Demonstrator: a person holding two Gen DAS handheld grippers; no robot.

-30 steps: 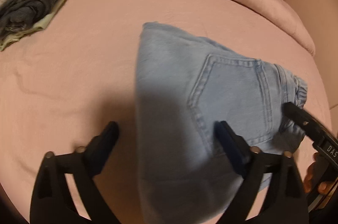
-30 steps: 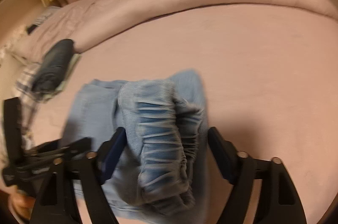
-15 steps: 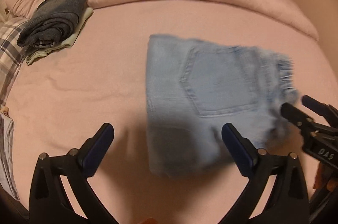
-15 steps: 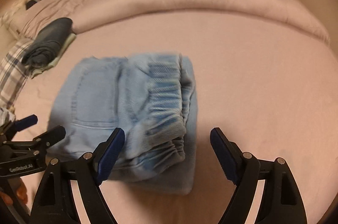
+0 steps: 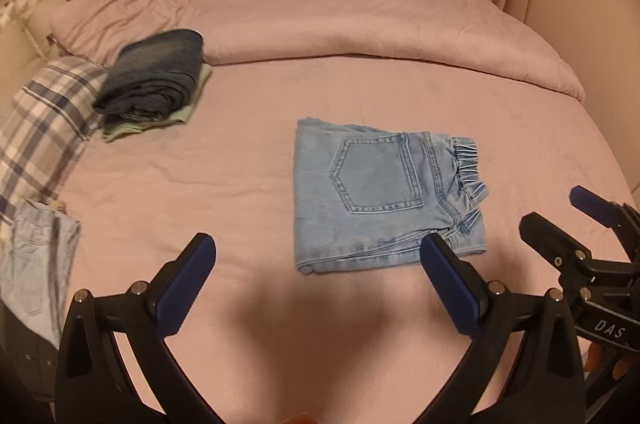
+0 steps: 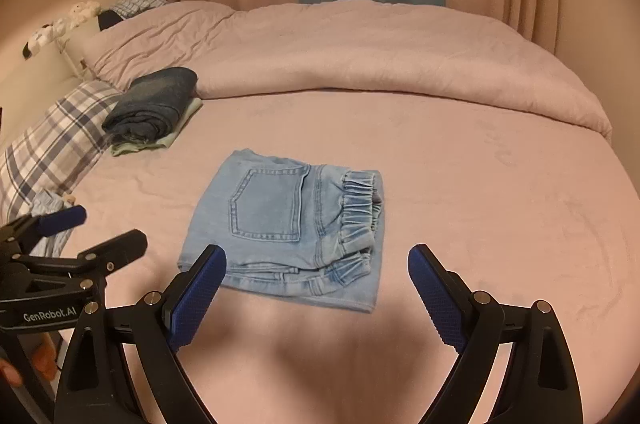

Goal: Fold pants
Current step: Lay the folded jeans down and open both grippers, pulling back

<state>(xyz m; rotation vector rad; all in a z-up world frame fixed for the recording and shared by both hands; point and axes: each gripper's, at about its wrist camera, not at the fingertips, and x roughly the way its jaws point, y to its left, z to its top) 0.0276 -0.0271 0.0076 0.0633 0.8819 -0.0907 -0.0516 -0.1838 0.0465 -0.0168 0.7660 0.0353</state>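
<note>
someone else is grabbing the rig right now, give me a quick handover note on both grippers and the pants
Left gripper: open, empty, clear of the cloth.
Right gripper: open, empty, clear of the cloth.
Light blue jeans: folded into a compact rectangle, lying flat mid-bed, back pocket up, elastic cuffs on the right edge.
Done: this pair looks fully folded and released.
Left: probably move it to the folded stack by the plaid pillow; another light garment lies at the left bed edge, possibly next.
</note>
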